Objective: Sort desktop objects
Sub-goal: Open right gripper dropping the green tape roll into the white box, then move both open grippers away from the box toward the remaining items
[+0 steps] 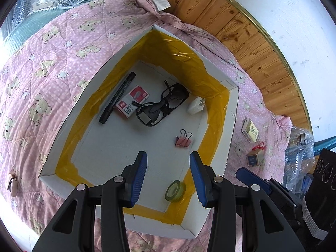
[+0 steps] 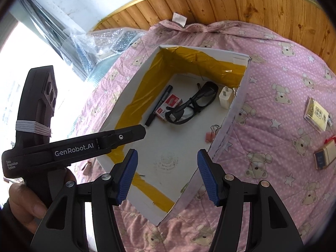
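Observation:
A white box (image 1: 231, 113) lined with yellow tape lies on a pink bear-print quilt. On its floor lie a black marker (image 1: 117, 97), a red staple box (image 1: 132, 100), black glasses (image 1: 162, 104), a white charger (image 1: 196, 106), pink binder clips (image 1: 183, 139) and a tape roll (image 1: 175, 190). My left gripper (image 1: 168, 157) hovers open over the near end of the box, holding nothing. My right gripper (image 2: 168, 157) is open and empty too, above the box's near corner (image 2: 163, 220). The glasses (image 2: 195, 103) and charger (image 2: 225, 98) also show in the right wrist view.
On the quilt right of the box lie a small yellow box (image 2: 317, 113), a tan box with a blue face (image 2: 324, 157) and a red-tied item (image 1: 259, 147). A clip (image 1: 11, 181) lies at far left. Bubble wrap (image 2: 100, 44) and a wooden wall panel (image 2: 231, 2) lie behind.

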Demonstrator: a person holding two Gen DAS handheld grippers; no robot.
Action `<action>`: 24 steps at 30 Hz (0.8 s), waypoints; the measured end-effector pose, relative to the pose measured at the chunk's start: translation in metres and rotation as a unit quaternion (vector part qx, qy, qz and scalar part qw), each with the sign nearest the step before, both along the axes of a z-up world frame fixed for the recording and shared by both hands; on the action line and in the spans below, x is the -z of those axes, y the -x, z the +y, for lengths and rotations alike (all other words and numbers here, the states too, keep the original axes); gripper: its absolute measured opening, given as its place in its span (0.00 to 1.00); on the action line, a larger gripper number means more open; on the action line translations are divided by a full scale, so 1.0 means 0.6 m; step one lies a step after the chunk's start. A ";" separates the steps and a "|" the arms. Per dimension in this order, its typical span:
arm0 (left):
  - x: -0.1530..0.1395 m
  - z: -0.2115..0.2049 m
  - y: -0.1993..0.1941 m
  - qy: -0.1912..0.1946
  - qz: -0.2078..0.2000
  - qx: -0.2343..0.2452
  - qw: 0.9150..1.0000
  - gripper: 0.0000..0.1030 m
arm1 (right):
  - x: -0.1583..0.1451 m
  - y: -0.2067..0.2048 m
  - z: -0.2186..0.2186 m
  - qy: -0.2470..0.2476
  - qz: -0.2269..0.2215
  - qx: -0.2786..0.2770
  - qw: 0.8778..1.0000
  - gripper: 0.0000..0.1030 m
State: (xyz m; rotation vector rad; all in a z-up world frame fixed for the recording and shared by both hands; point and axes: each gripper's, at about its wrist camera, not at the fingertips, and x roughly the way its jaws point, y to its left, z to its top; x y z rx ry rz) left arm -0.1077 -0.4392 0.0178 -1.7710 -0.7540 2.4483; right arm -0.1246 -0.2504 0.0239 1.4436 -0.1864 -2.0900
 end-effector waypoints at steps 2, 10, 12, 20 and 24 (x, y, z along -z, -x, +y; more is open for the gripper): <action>-0.001 0.000 -0.002 0.000 0.000 -0.001 1.000 0.43 | -0.003 -0.002 0.002 0.000 0.002 0.000 1.000 0.60; -0.014 0.008 -0.007 -0.001 0.007 0.006 1.000 0.43 | -0.011 -0.015 0.008 0.003 0.008 0.003 1.000 0.60; -0.017 0.010 -0.009 -0.001 0.009 0.007 1.000 0.43 | -0.014 -0.018 0.011 0.004 0.009 0.005 1.000 0.60; -0.032 0.027 -0.016 0.001 0.015 0.015 1.000 0.43 | -0.026 -0.029 0.025 0.012 0.015 0.014 1.000 0.60; -0.041 0.035 -0.021 0.004 0.019 0.021 1.000 0.43 | -0.032 -0.037 0.028 0.017 0.018 0.014 1.000 0.60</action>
